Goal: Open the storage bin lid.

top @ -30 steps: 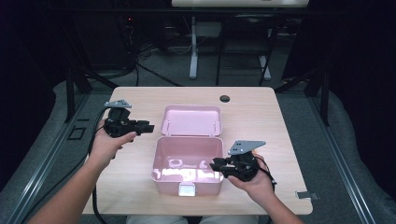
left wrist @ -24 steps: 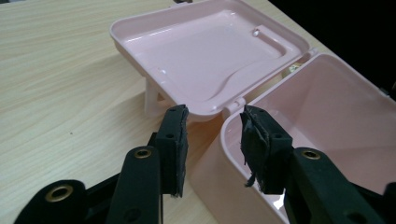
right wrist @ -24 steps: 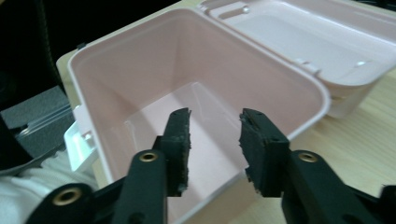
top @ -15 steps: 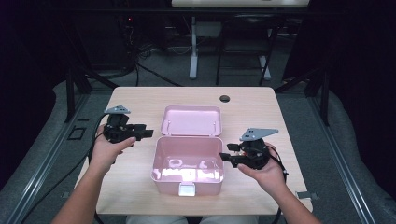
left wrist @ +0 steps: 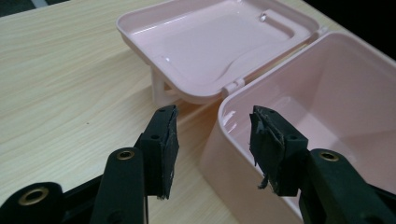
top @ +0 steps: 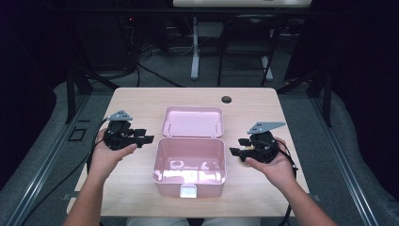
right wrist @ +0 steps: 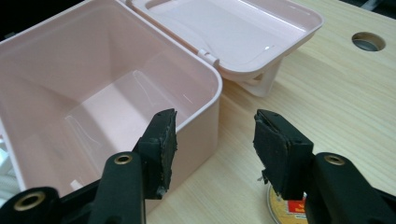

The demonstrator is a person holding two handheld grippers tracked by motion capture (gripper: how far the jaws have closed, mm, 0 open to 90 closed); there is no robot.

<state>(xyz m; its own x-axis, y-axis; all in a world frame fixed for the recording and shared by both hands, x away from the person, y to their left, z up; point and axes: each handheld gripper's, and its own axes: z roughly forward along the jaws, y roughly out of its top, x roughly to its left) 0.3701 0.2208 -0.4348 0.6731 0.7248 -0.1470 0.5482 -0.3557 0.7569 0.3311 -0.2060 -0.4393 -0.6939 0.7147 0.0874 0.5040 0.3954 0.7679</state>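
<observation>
A pink plastic box [top: 189, 181] stands open in the middle of the table, its lid [top: 193, 121] laid back behind it. My left gripper [top: 147, 138] hovers just left of the box, jaws open and pointing at its left wall. In the left gripper view the open gripper [left wrist: 212, 126] frames the box's near corner [left wrist: 224, 140]. My right gripper [top: 234, 151] is held open just right of the box. In the right gripper view the gripper [right wrist: 215, 126] looks at the box's rim [right wrist: 205, 79] and bare inner floor. Neither holds anything.
A round gold disc with a red label [right wrist: 284, 206] lies on the table under my right gripper's jaw. A cable hole [top: 227, 99] sits near the table's far edge. Something white [right wrist: 3, 161] shows at the box's near end. Cables trail from both grippers.
My right gripper has drawn back from the box's front right corner, moving right and farther up the table. My left gripper has slid slightly toward the person.
</observation>
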